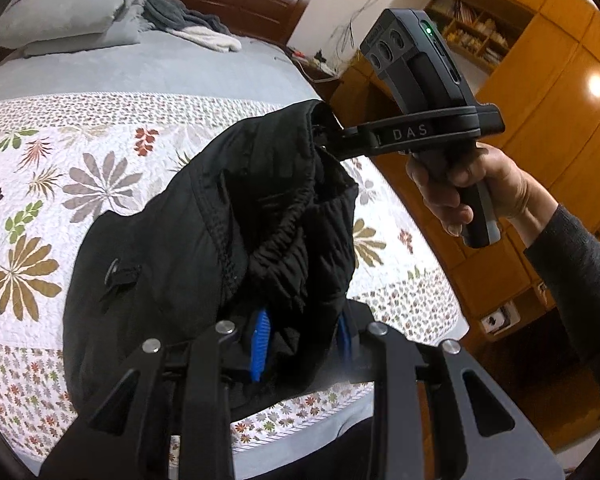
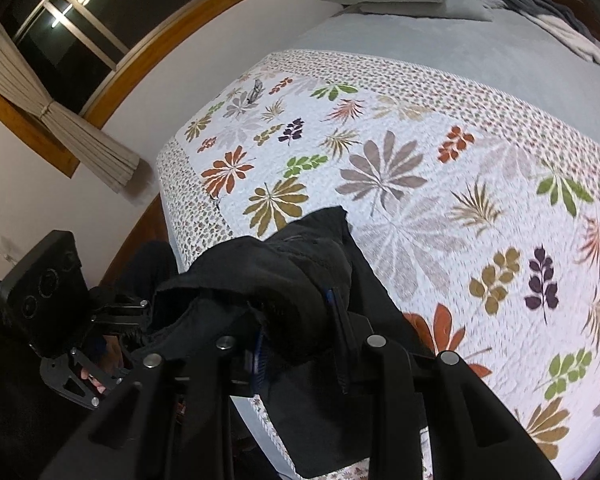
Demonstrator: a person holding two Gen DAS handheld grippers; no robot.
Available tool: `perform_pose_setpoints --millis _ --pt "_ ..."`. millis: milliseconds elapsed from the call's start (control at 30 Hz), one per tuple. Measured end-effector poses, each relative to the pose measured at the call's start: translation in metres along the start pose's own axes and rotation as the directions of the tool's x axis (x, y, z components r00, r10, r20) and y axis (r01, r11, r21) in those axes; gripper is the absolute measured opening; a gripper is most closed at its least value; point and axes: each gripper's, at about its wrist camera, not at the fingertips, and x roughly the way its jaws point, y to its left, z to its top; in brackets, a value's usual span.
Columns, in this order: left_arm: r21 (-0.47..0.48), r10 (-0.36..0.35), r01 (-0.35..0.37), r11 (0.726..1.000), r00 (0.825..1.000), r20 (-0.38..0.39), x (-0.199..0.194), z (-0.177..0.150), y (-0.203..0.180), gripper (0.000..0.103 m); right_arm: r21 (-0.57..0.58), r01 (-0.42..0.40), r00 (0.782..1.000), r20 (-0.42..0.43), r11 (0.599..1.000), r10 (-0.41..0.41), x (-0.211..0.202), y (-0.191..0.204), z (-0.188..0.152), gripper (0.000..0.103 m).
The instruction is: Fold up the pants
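bedroom, leaf-print quilt (image 2: pixel 440 184) on bed | black pants (image 1: pixel 220 208) held bunched above quilt | left gripper (image 1: pixel 304 336) clamped on waistband; right gripper (image 2: pixel 300 340) clamped on pants too | grey pillows (image 1: pixel 64 12) far end

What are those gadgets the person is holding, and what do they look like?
Each is a black handheld gripper. The right gripper has a grey camera block with round lenses, a green light, white letters "DAS" and a pistol handle. The left gripper shows blue ribbed pads and silver rivets. The sleeve is dark grey.
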Motion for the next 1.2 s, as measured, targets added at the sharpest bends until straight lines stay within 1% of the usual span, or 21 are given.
perform_pose_setpoints --millis 400,600,667,767,967,1067,1100,1200 --pt "0.06 0.027 -0.02 0.998 0.993 -0.114 0.063 -0.017 -0.018 0.026 0.071 -0.013 1.0 0.016 0.997 0.012 0.006 -0.049 -0.057 0.028" --pt "0.082 0.046 -0.033 0.996 0.987 -0.156 0.093 -0.03 -0.024 0.026 0.082 0.028 1.0 0.003 0.996 -0.028 0.014 -0.069 -0.083 0.03" --pt "0.08 0.051 -0.038 0.996 0.984 -0.169 0.101 -0.035 -0.025 0.026 0.066 0.069 0.998 -0.005 0.995 -0.069 0.018 -0.075 -0.09 0.031" --pt "0.081 0.057 -0.043 0.996 0.981 -0.186 0.111 -0.04 -0.026 0.026 0.052 0.102 0.995 -0.011 0.993 -0.102 0.022 -0.081 -0.101 0.033" --pt "0.084 0.061 -0.043 0.996 0.972 -0.227 0.128 -0.052 -0.024 0.026 0.071 0.125 0.992 -0.034 0.99 -0.123 0.028 -0.098 -0.12 0.033" --pt "0.084 0.062 -0.043 0.996 0.969 -0.241 0.135 -0.056 -0.023 0.027 0.101 0.135 0.991 -0.037 0.986 -0.132 0.032 -0.109 -0.131 0.033" --pt "0.083 0.059 -0.039 0.996 0.968 -0.243 0.136 -0.057 -0.023 0.028 0.116 0.139 0.99 -0.032 0.983 -0.136 0.032 -0.113 -0.135 0.033" --pt "0.091 0.051 -0.028 0.995 0.965 -0.257 0.14 -0.061 -0.026 0.035 0.163 0.159 0.987 -0.014 0.974 -0.159 0.031 -0.122 -0.144 0.033"
